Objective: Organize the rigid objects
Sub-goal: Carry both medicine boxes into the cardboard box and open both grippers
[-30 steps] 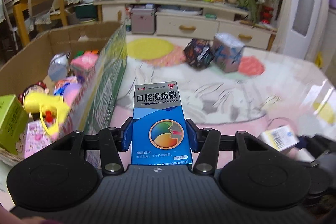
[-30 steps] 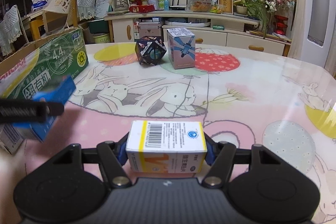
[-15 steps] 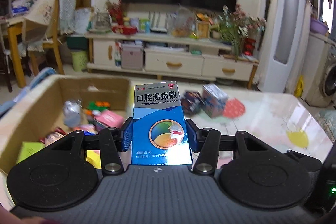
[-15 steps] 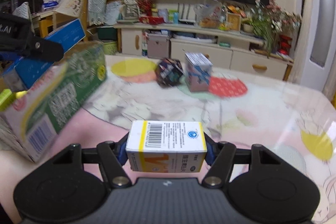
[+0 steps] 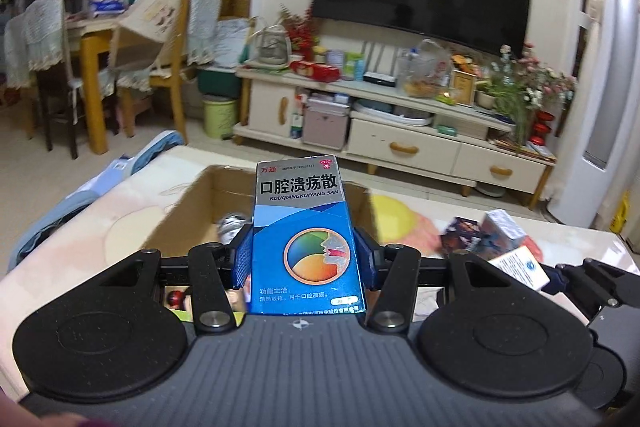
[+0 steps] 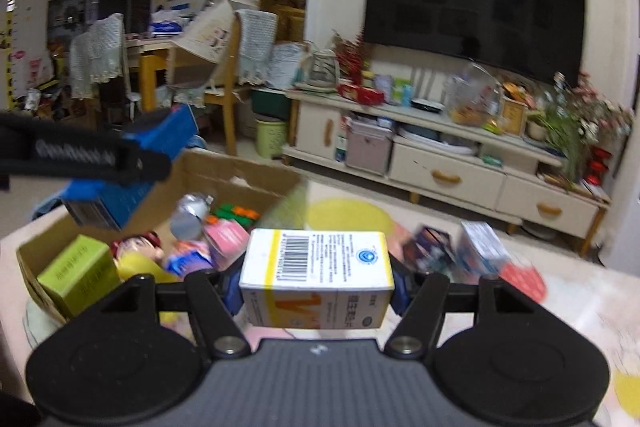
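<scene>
Blue medicine box (image 5: pixel 306 239) clamped upright in our left gripper (image 5: pixel 306 259), jaws pressing its side faces, held above cardboard carton (image 5: pixel 188 205); we judge drop into carton comes next. White-and-yellow box (image 6: pixel 316 277) gripped crosswise in our right gripper (image 6: pixel 316 291), barcode up, just right of carton. Both boxes crisp-edged, printed, undented. Inside carton: green box (image 6: pixel 76 277), silver can (image 6: pixel 188 215), pink toys. Patterned cube (image 6: pixel 430 247) and small carton (image 6: pixel 480 251) wait on counter (image 6: pixel 568 303), right of carton.
</scene>
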The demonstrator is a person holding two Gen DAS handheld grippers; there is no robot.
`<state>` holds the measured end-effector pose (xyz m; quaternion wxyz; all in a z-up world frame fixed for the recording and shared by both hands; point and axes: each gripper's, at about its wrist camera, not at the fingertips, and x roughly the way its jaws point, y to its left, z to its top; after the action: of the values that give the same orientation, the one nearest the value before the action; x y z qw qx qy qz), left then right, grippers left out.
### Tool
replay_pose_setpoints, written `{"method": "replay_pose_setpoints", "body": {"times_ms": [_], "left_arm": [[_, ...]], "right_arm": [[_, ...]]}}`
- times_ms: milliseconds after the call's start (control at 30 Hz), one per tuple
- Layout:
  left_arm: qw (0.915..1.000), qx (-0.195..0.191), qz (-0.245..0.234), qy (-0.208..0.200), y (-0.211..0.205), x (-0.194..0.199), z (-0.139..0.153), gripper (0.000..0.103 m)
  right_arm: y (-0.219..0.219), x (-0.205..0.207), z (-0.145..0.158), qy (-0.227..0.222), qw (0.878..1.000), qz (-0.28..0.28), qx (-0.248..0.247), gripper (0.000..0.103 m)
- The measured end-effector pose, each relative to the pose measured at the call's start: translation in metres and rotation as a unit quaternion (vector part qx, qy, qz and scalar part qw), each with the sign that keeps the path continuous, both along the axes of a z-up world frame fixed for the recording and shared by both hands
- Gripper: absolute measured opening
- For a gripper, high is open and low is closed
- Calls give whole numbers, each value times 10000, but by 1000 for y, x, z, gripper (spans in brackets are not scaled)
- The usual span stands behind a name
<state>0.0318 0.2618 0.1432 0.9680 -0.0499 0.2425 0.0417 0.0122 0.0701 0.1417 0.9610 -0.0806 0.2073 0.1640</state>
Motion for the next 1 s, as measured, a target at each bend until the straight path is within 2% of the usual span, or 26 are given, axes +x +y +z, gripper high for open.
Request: {"method": "replay_pose_setpoints", "body": {"times_ms": [300, 533, 733, 767, 800, 833, 933, 1000], "left_arm": [[9989, -261, 316, 213, 19, 9, -4, 64], [9973, -349, 507, 393, 21, 9, -7, 64], [9952, -514, 564, 606, 20, 11, -9, 62], [9949, -558, 567, 625, 20, 11, -9, 64], [9947, -583, 570, 634, 20, 11, -8, 72], [9947, -575, 568, 632, 20, 10, -8, 79], [9947, -553, 560, 665, 18, 8, -7, 94], [9949, -539, 527, 664, 16, 9, -6, 97]], "right_arm": [[46, 31, 0, -103, 9987, 353, -365, 65], [68, 44, -12, 4, 9964, 577, -627, 65], [78, 47, -21, 174, 9950, 719, -667, 66], [79, 46, -22, 222, 9947, 758, -665, 70], [78, 45, -23, 237, 9946, 767, -659, 78], [77, 43, -23, 196, 9949, 745, -648, 82], [71, 36, -21, 126, 9962, 630, -580, 83], [66, 32, -19, 98, 9974, 516, -502, 84]]}}
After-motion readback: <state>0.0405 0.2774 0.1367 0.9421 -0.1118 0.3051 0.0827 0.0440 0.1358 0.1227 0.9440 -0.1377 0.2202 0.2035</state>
